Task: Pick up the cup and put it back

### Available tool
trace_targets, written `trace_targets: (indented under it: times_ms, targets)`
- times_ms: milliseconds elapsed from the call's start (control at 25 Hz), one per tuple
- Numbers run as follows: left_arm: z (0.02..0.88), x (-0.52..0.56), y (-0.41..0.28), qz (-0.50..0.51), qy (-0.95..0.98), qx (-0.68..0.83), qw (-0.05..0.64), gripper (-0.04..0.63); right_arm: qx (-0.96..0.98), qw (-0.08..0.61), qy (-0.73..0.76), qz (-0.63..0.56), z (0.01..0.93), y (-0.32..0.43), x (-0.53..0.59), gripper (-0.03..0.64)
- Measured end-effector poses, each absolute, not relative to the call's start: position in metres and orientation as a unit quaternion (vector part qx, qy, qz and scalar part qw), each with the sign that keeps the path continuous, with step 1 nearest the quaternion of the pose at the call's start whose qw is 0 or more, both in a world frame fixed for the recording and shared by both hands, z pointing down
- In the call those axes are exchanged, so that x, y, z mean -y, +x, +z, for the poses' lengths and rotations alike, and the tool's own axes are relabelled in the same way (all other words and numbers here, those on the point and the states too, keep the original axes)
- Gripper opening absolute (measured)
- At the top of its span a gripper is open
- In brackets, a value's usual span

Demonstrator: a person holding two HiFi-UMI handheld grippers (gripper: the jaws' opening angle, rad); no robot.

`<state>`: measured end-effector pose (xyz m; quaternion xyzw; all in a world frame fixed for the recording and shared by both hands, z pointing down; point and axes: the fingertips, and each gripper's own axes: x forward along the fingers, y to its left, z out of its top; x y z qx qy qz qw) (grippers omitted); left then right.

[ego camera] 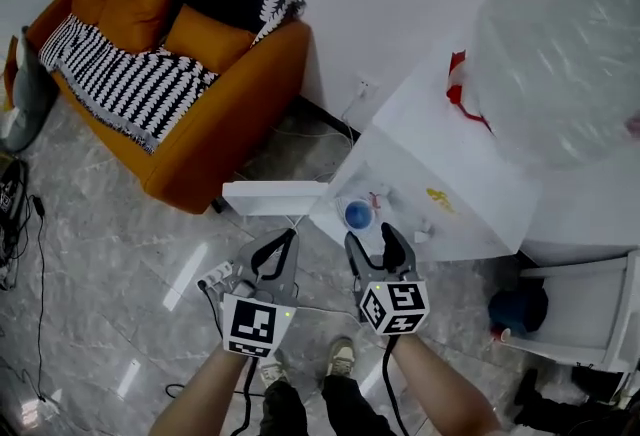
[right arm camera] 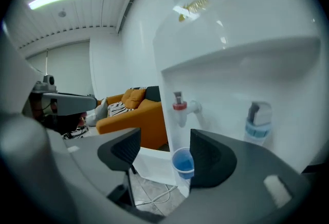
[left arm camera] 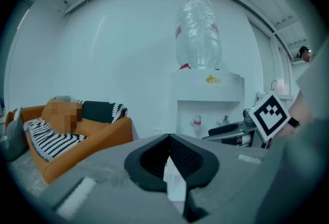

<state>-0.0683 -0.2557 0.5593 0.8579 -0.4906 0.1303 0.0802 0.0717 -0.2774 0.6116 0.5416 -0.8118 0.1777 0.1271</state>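
A small blue cup [ego camera: 358, 215] stands in the niche of the white water dispenser [ego camera: 450, 174], under the red tap [right arm camera: 180, 107]. My right gripper [ego camera: 372, 236] hovers just in front of it, open, nothing between its pads. Seen along its jaws in the right gripper view, the cup [right arm camera: 183, 161] shows in the gap, a little beyond the fingertips and apart from them. My left gripper [ego camera: 288, 236] hangs to the left of the dispenser, shut, pads meeting with nothing held [left arm camera: 168, 155]. The right gripper's marker cube [left arm camera: 270, 115] shows in the left gripper view.
A large clear bottle [ego camera: 560, 54] tops the dispenser. A blue tap [right arm camera: 257, 123] sits right of the red one. An orange sofa [ego camera: 170, 74] with striped throws stands at the left. A white panel [ego camera: 275, 196] juts out beside the dispenser. A power strip [ego camera: 215, 274] lies on the tiled floor.
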Motion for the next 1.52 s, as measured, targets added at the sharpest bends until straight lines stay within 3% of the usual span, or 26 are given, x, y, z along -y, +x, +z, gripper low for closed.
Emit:
trace_targets:
  times_ms: [520,800,1520]
  targets:
    - [0.446,0.215,-0.089,0.125,0.863,0.488,0.042,0.002,0.840,0.106,0.519,0.114,0.463,0.055,0.232,0.170]
    - [0.391,0.184,-0.101,0.129,0.866,0.482,0.031,0.002,0.873,0.114,0.474,0.031,0.371,0.031,0.190,0.153]
    - [0.195,0.123,-0.110,0.081,0.874,0.479,-0.006,0.002,0.902,0.068,0.425,-0.020,0.153,0.007,0.124,0.072]
